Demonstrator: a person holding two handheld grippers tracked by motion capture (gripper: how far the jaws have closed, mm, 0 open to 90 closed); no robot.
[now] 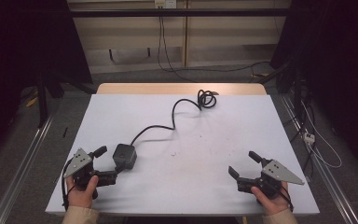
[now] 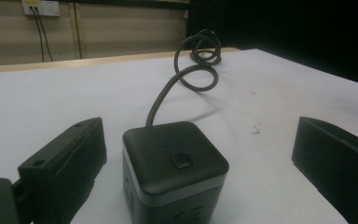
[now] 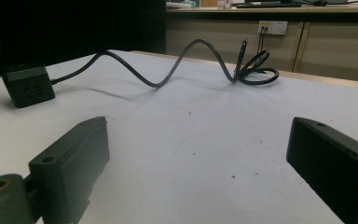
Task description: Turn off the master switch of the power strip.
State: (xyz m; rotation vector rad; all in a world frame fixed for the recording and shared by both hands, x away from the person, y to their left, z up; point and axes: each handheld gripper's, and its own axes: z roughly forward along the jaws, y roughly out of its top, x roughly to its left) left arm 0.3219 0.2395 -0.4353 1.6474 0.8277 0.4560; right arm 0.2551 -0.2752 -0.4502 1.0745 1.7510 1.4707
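A black cube-shaped power socket point(image 1: 124, 156) with a button on top sits on the white table point(image 1: 205, 140), near the front left. Its black cable point(image 1: 168, 126) snakes away to a loose coil point(image 1: 206, 99) near the far edge. My left gripper point(image 1: 106, 164) lies just left of the cube, open. In the left gripper view the cube point(image 2: 175, 165) stands between the two black fingers point(image 2: 65, 163) with a gap on each side. My right gripper point(image 1: 244, 164) rests open at the front right with nothing between its jaws. It looks across at the cube point(image 3: 28, 86) and the cable point(image 3: 168, 74).
The table's wooden far edge point(image 1: 182, 87) shows beyond the white cover. Cables hang from wall outlets point(image 1: 164, 3) behind the table, and a white plug strip point(image 1: 309, 137) lies on the floor to the right. Metal rails run along both sides of the table.
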